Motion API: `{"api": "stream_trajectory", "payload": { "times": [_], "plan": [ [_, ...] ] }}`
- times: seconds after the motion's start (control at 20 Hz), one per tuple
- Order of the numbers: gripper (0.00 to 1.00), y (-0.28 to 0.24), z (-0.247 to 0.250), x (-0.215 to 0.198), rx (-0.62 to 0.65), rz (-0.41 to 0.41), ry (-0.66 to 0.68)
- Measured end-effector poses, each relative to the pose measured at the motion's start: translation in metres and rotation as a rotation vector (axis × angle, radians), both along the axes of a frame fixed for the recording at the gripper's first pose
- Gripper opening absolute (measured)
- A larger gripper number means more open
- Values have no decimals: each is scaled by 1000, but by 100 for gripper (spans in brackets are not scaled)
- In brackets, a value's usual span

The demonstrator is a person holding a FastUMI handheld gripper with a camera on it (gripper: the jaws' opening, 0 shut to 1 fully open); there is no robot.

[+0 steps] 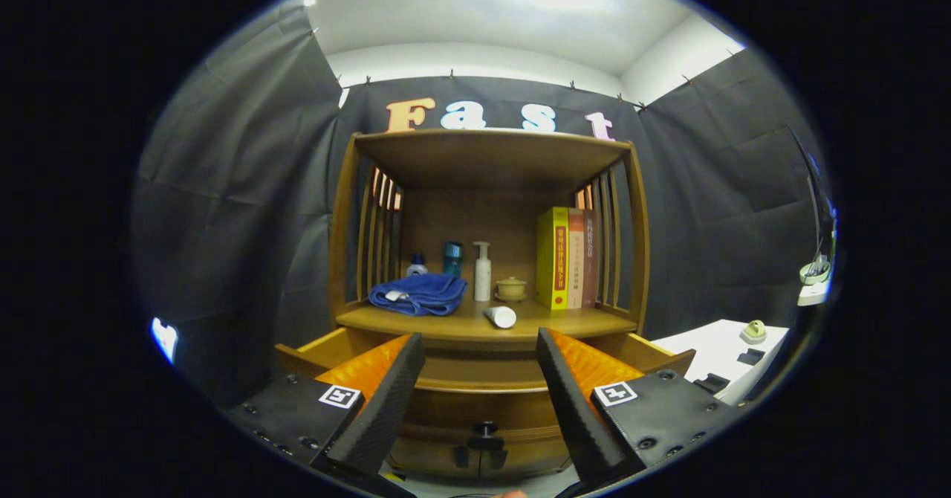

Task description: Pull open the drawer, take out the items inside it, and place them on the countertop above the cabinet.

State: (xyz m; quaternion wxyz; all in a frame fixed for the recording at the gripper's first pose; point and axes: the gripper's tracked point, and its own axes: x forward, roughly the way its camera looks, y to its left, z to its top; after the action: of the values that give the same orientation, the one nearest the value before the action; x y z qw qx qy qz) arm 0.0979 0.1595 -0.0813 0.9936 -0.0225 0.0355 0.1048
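While tongs (479, 349) gape: towel (418, 293), books (566, 259) beyond.

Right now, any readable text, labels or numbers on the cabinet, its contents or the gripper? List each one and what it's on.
None can be quoted.
Book spines: printed characters, too small and blurred to read.
Pump bottle: no legible text.
Square markers on the gripper: black-and-white patterns, no words.
Jaws are open and empty, poised over the pulled-out drawer.
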Motion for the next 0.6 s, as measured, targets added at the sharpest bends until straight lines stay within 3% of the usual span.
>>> {"api": "stream_trajectory", "payload": {
  "times": [0.6],
  "plan": [
    [99, -2, -85, 10, -34, -4, 70]
  ]
}}
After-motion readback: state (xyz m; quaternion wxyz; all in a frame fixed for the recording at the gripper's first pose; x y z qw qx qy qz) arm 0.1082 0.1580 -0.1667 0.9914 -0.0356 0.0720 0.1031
